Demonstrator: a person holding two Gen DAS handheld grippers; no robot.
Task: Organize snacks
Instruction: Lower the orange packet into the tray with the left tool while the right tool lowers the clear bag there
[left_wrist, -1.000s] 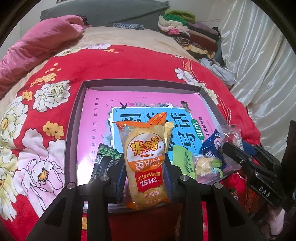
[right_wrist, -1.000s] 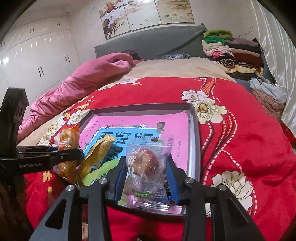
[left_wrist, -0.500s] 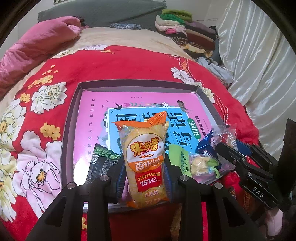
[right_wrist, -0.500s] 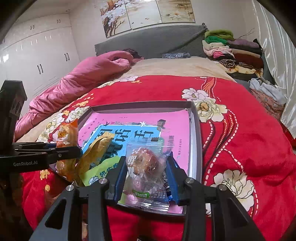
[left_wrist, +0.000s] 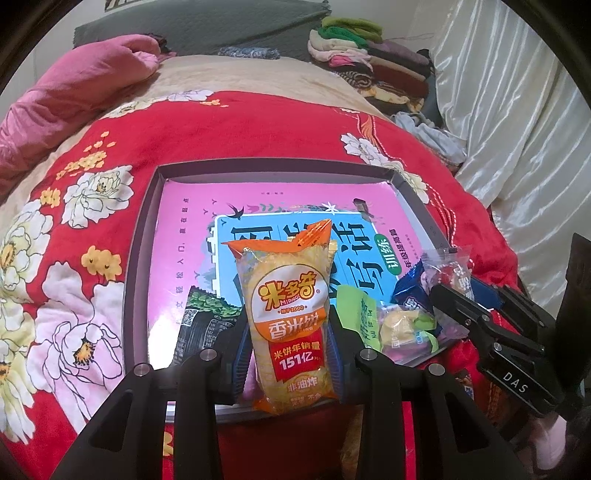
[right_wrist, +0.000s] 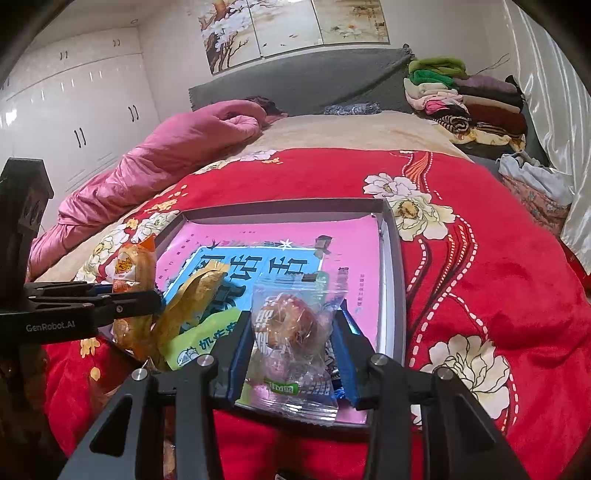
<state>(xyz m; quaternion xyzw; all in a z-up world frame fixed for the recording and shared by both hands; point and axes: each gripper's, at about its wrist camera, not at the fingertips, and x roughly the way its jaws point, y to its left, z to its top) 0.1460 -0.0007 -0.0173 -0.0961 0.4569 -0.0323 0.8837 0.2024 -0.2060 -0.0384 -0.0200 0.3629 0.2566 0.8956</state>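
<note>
Left gripper (left_wrist: 290, 332) clamps one orange rice-cracker pack (left_wrist: 290, 317), upright, long axis vertical, over tray (left_wrist: 142, 258). Right gripper (right_wrist: 291, 343) clamps one clear wrapped pastry packet (right_wrist: 291, 332), upright. Green packet (right_wrist: 201, 341) lies between.

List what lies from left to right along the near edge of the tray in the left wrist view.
Black printed packet → orange-and-yellow rice cracker bag held in the left gripper → light green wrapper → small yellow-green sweet packet → clear plastic snack pouch in the right gripper.

Bed, red floral blanket (left_wrist: 258, 125); grey tray (left_wrist: 140, 258) on it; pink quilt (right_wrist: 155, 162) at head.
</note>
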